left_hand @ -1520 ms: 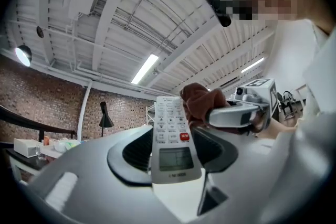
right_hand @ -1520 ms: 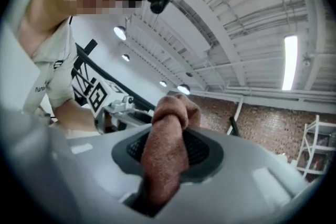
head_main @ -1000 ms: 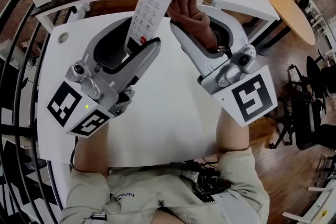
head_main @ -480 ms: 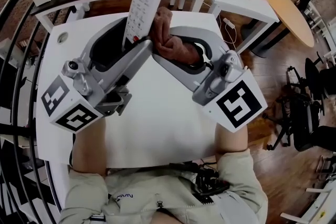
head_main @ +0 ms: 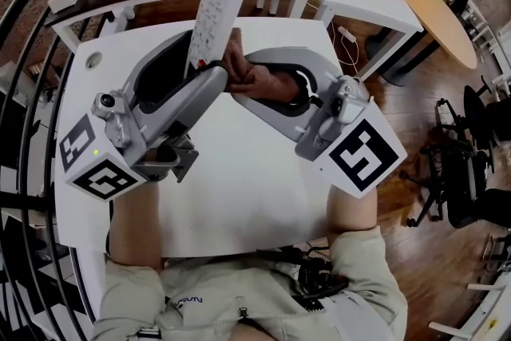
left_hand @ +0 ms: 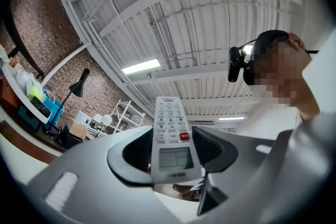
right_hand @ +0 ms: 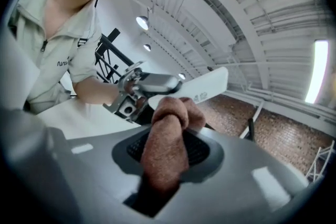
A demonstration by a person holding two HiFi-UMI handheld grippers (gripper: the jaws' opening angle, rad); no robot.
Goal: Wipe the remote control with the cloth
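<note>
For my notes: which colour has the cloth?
The cloth is reddish brown; clearest in the right gripper view.

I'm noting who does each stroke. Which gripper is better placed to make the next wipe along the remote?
Right. The right gripper is shut on the brown cloth, bunched beside the lower end of the remote. The left gripper clamps the remote upright, so it likely just steadies it.

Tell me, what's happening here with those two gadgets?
A person holds a pair of tongs in each hand above a white table. The left tongs grip a white remote control by its lower end, pointing it up and away. The right tongs are clamped on a bunched brown cloth, which sits against the remote's side just above the left tongs, so the wiping looks under way.
</note>
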